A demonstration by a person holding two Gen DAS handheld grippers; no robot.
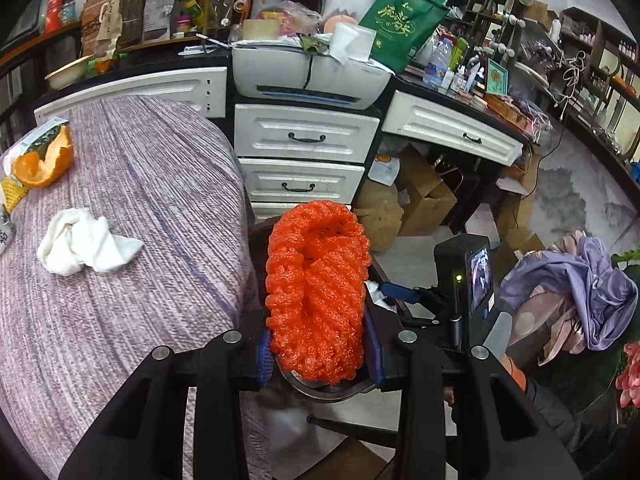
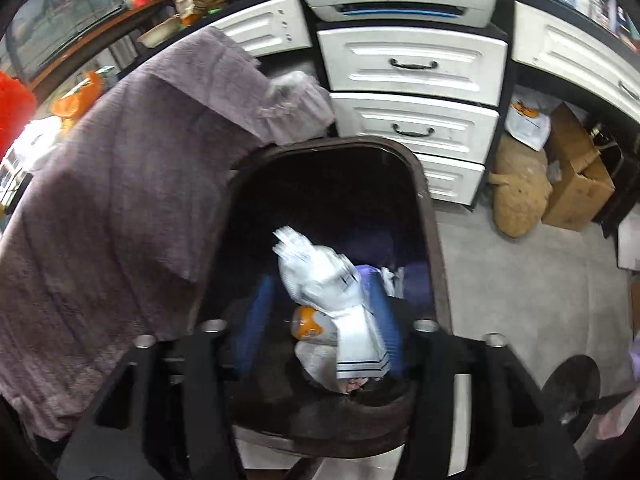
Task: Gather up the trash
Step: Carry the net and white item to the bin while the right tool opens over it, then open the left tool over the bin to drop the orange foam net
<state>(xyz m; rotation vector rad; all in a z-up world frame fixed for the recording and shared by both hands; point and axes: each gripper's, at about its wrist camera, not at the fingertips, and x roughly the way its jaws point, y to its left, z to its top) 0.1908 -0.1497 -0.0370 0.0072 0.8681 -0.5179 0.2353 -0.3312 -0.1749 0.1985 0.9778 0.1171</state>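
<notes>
Trash goes in the dark round bin point(image 2: 430, 216). The left gripper point(image 1: 320, 354) squeezes an orange foam net point(image 1: 318, 292) near it, ready to drop. The right gripper point(image 2: 320, 344) holds a crumpled white wrapper point(image 2: 332, 284) over it.

Foam net point(image 1: 316, 292) sits between the left gripper's point(image 1: 320, 350) fingers, just off the desk's point(image 1: 132, 320) right edge, above the bin point(image 2: 424, 184). On the desk, the tissue point(image 1: 86, 246) lies near the left edge, the peel point(image 1: 46, 160) behind it. Wrapper point(image 2: 328, 280) hangs over the bin.
</notes>
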